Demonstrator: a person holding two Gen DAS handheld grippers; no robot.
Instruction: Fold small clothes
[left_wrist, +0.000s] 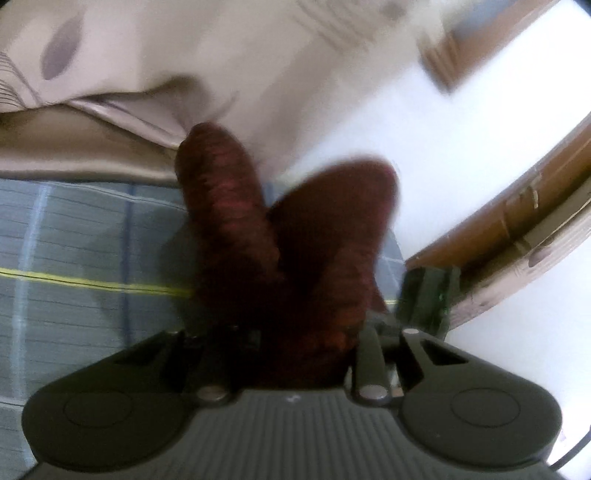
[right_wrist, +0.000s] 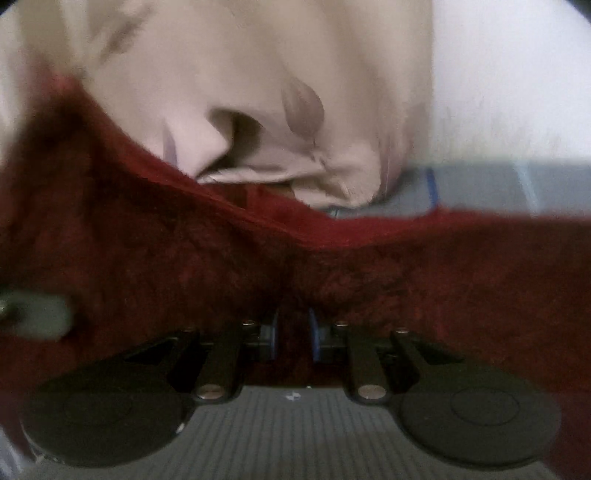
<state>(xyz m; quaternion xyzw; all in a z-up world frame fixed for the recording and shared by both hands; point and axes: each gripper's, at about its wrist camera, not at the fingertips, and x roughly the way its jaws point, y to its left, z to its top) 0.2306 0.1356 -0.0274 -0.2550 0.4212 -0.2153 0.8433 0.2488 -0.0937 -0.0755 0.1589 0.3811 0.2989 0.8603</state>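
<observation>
Right wrist view: your right gripper (right_wrist: 293, 334) is pinching the red cloth (right_wrist: 184, 258) above the plaid bed (right_wrist: 480, 188); your left gripper (left_wrist: 295, 354) is clamping its bunched folds (left_wrist: 229, 206) near beige fabric (left_wrist: 184, 55).

Fuzzy dark-red cloth (right_wrist: 147, 258) fills your right view.
Your matt black plastic left gripper (left_wrist: 295, 347) sits over smooth plaid bedsheet (left_wrist: 74, 240); beige curtain (right_wrist: 258, 74) looks soft.

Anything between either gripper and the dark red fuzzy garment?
No. The dark red fuzzy garment sits directly between the right gripper pads, and bunches into the left gripper. Nothing visible intervenes.
</observation>
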